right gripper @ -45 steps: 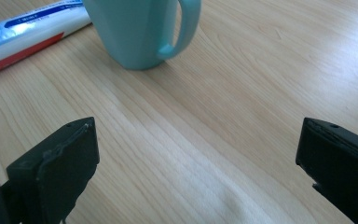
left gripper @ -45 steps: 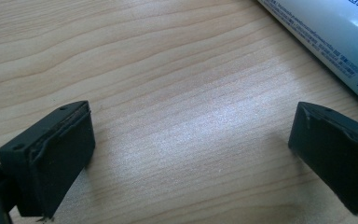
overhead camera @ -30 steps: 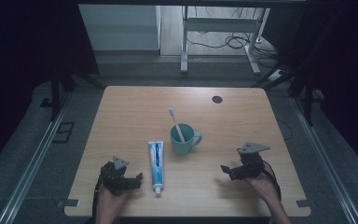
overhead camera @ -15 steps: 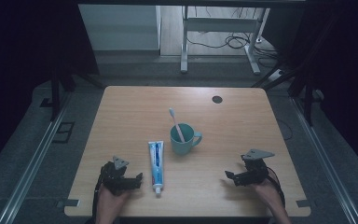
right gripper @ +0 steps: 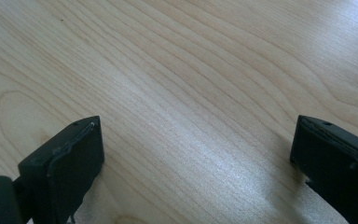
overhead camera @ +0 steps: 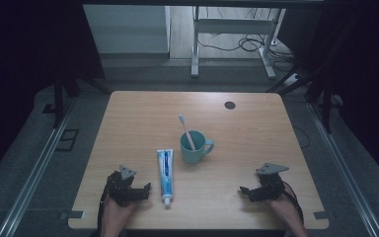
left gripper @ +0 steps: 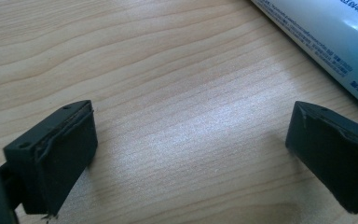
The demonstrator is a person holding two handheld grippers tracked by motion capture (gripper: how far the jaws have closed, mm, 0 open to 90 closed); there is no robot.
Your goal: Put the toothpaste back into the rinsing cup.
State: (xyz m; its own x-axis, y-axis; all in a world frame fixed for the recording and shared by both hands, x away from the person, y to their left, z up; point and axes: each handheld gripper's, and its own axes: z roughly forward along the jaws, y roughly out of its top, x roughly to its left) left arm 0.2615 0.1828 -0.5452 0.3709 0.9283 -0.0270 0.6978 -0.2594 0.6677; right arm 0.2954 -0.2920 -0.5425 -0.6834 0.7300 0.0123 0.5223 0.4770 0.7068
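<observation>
A teal mug [overhead camera: 193, 147] stands near the middle of the wooden table [overhead camera: 138, 118], with a white toothbrush [overhead camera: 187, 132] leaning in it. A blue and white toothpaste tube [overhead camera: 165, 174] lies flat just left of the mug; its side crosses the upper right of the left gripper view [left gripper: 326, 37]. My left gripper [overhead camera: 146, 190] rests low on the table left of the tube, open and empty [left gripper: 189, 154]. My right gripper [overhead camera: 246, 191] sits at the front right, jaws wide apart over bare wood [right gripper: 196, 158].
A dark round cable hole [overhead camera: 229, 104] marks the table's far right. Beyond the far edge stand a white metal frame [overhead camera: 232, 29] and loose cables [overhead camera: 246, 45] on the floor. Dark curtains close both sides.
My right gripper has drawn back toward the front edge and sunk lower to the table. The left gripper, mug and tube have stayed put.
</observation>
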